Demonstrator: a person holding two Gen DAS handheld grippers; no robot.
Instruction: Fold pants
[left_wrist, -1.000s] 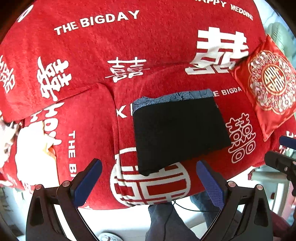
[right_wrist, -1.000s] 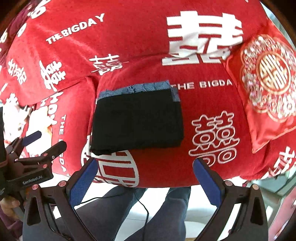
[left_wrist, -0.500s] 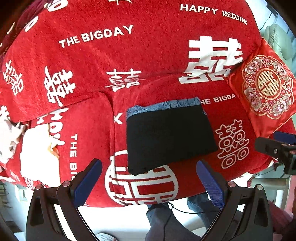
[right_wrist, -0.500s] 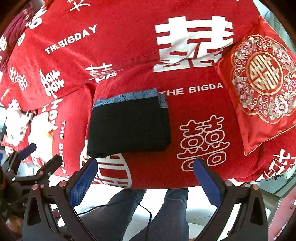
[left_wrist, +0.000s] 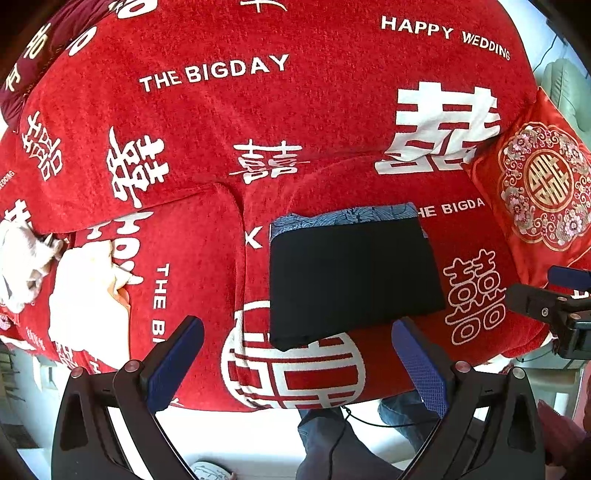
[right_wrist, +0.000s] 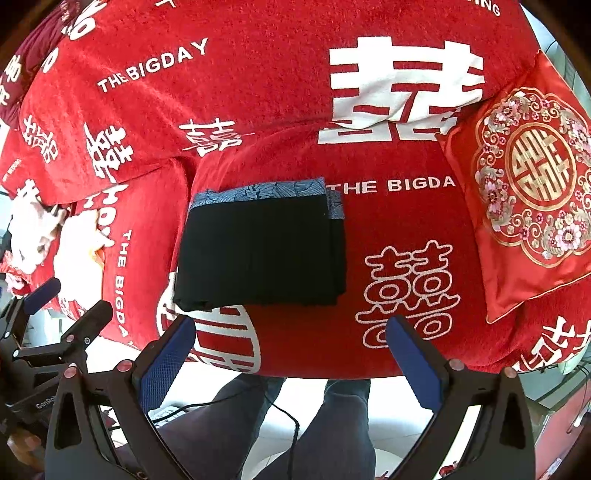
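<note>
The black folded pants (left_wrist: 351, 280) lie as a compact rectangle on the red sofa seat cushion with white wedding lettering (left_wrist: 476, 258), at the centre of both wrist views, with a blue patterned fabric layer (left_wrist: 343, 218) showing along the far edge. The left gripper (left_wrist: 295, 363) hangs with its jaws spread wide and holding nothing, near the cushion's front edge; the right gripper (right_wrist: 291, 360) is likewise released and empty.

The folding looks finished, so the risks are small. The near left corner of the stack sits close to the cushion's front edge, and a brush from either gripper could drag it over. The soft, curved cushion could also let the layers slide and open up.

The bundle's long axis runs left to right across the frame, slightly skewed, with its patterned edge pointing toward the sofa back. A red embroidered satin pillow (right_wrist: 532, 199) sits well apart, at the right.
</note>
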